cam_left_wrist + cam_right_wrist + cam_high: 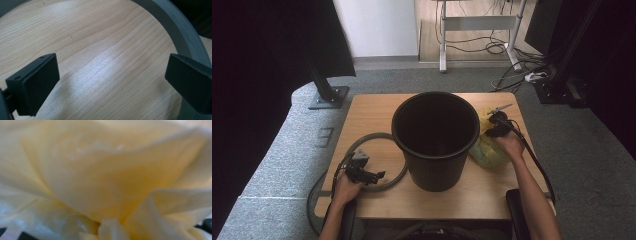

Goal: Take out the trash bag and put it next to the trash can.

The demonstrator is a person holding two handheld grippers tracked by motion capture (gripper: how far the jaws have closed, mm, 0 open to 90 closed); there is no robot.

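The left gripper (110, 82) had its jaws wide, nothing between them, resting over bare wood at the table's (377, 107) seven o'clock, inside the curve of a grey ring (387, 172). The right gripper (498, 125), at three o'clock of the black bucket (434, 140), was buried in the yellow plastic bag (105, 177); whether its jaws pinched the film could not be told. A thin pinch could likely slip, or the bag could snag on the bucket's rim.
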